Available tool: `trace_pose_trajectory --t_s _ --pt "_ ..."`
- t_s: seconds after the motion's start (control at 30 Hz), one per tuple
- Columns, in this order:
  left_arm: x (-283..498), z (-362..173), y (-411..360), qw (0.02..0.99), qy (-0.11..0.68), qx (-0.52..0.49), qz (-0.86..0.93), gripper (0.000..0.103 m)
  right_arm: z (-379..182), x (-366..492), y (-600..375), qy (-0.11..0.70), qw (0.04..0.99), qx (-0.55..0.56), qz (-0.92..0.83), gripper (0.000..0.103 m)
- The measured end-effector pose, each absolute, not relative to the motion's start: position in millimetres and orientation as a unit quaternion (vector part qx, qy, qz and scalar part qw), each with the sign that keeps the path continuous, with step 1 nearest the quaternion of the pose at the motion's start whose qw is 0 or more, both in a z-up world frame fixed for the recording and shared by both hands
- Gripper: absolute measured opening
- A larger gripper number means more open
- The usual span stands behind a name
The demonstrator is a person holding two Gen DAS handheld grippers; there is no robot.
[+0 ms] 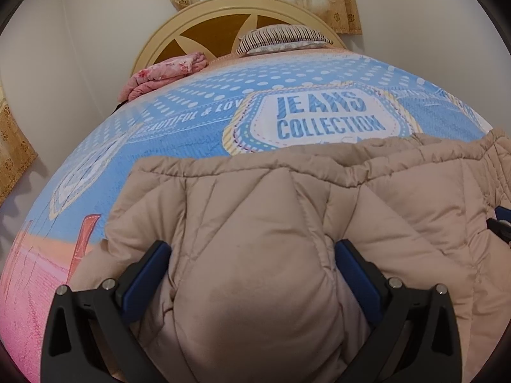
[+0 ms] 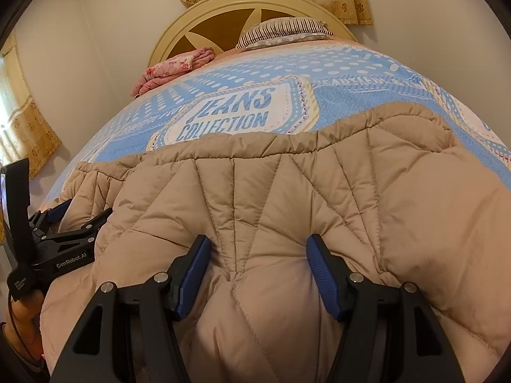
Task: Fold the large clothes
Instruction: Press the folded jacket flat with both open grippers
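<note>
Both sets of jaws are clamped on thick bunches of the tan quilted coat (image 2: pixel 287 191): the left gripper (image 1: pixel 252 274) on one puffy fold, the right gripper (image 2: pixel 258 271) on another beside it. The coat lies across the near part of the bed (image 1: pixel 191 127), its hem edge toward the headboard (image 2: pixel 249 6). The padding looks slippery and springy; a bunch could slide out mid-fold, or uneven pulls could skew the fold.
</note>
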State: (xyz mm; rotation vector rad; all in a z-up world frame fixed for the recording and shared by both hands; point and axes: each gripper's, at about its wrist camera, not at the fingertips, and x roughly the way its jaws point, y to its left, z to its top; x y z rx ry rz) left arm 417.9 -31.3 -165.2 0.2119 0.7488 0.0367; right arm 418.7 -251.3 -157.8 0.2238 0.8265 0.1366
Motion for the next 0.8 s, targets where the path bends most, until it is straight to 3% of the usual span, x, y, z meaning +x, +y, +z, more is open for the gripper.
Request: trace_pose_trajectory --t_s 0.8 --pt "423 -170 -32 0.921 0.377 0.101 0.016 0.103 -165 428 -240 0.423 0.902 0.074 0.045 0.064"
